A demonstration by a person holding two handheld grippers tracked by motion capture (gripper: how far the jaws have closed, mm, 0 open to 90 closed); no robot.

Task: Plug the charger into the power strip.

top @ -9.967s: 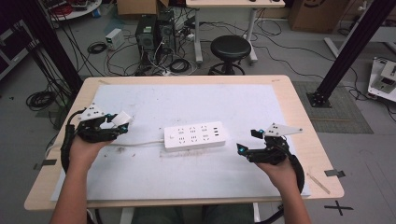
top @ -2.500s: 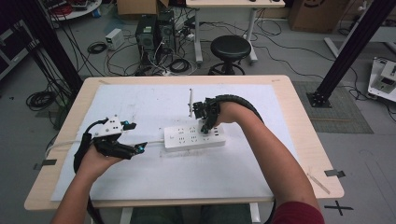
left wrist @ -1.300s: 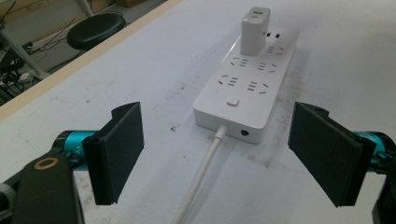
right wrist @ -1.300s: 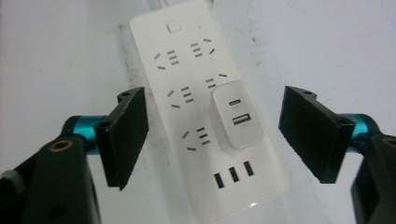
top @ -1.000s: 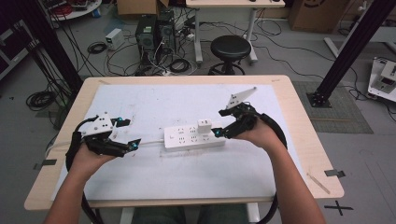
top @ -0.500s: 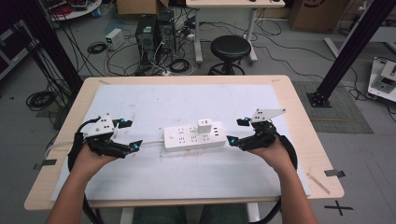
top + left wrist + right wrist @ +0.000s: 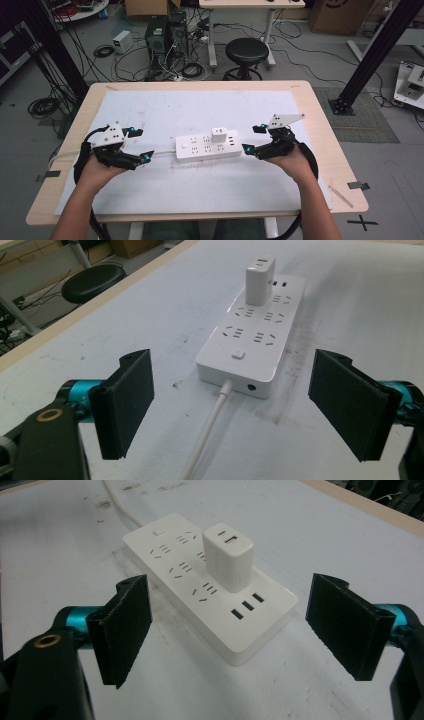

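White charger plugged into power strip.

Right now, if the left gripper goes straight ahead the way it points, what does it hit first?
Probably the cord end of the white power strip. The left gripper has its tongs open, the strip's cable running between them. The white charger plugged in stands farther along. Depth is hard to judge.

Even, soft overhead light, faint shadows, slightly grainy, mild edge distortion.

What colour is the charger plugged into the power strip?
White, like the power strip; the charger shows best in the right gripper view.
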